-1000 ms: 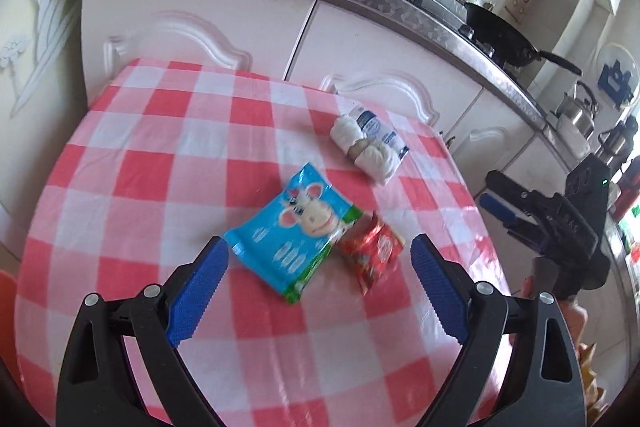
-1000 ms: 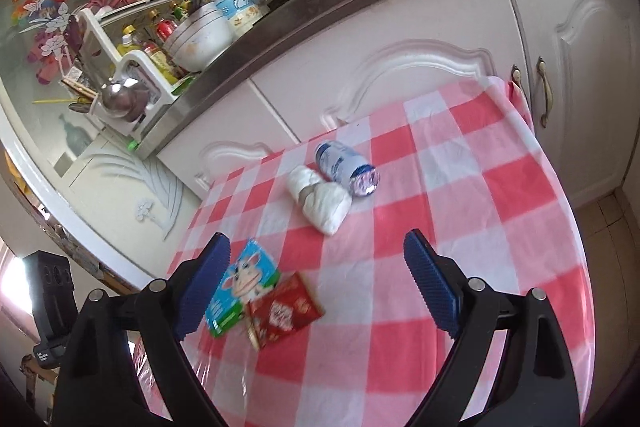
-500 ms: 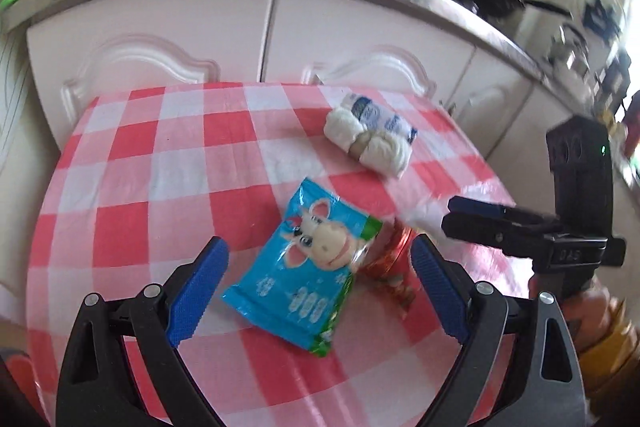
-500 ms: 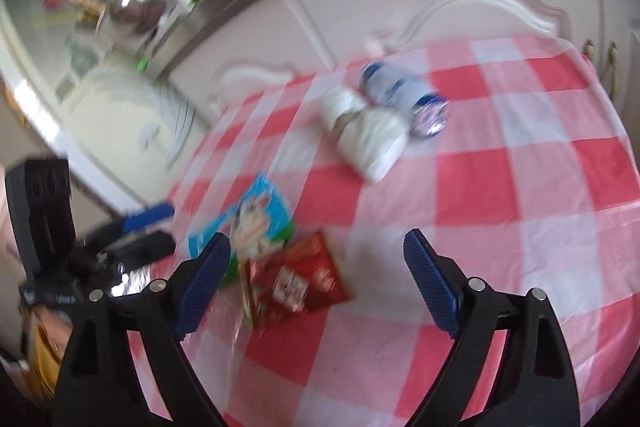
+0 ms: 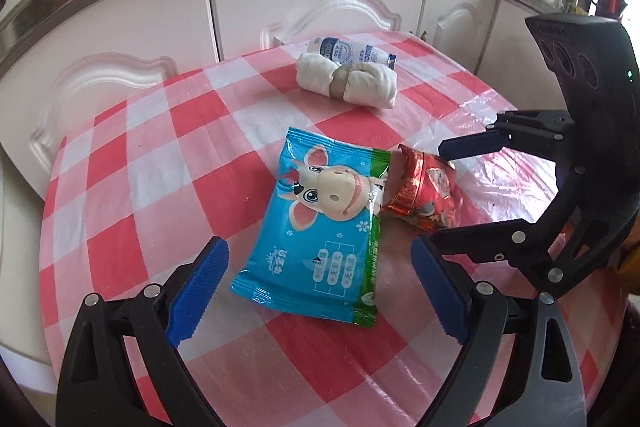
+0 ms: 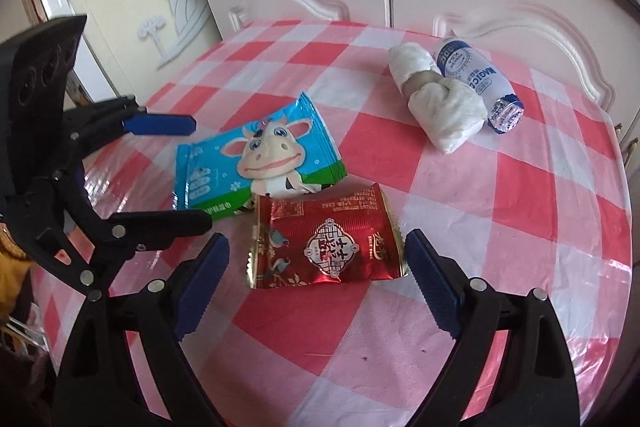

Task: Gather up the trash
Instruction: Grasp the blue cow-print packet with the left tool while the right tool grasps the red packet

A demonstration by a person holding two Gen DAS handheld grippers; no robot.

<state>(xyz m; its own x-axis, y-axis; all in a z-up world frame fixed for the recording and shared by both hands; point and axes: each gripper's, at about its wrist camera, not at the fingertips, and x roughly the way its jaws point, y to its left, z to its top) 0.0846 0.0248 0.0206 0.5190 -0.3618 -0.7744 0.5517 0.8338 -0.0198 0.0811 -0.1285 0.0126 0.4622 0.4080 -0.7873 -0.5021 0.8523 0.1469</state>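
Trash lies mid-frame on the red-checked tablecloth (image 6: 520, 211): a blue cow-print packet (image 5: 320, 227) overlapping a red foil wrapper (image 6: 326, 241), with a white wad (image 6: 438, 105) touching a small bottle (image 6: 478, 85) toward the upper right of the right wrist view. The left gripper (image 5: 318, 285) hangs spread wide at the packet's near end; the right gripper (image 6: 316, 281) gapes around the wrapper, gripping nothing.

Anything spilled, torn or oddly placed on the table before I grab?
Nothing spilled or visibly torn. The blue packet overlaps the red packet's edge, the bottle lies on its side against the white bundle.
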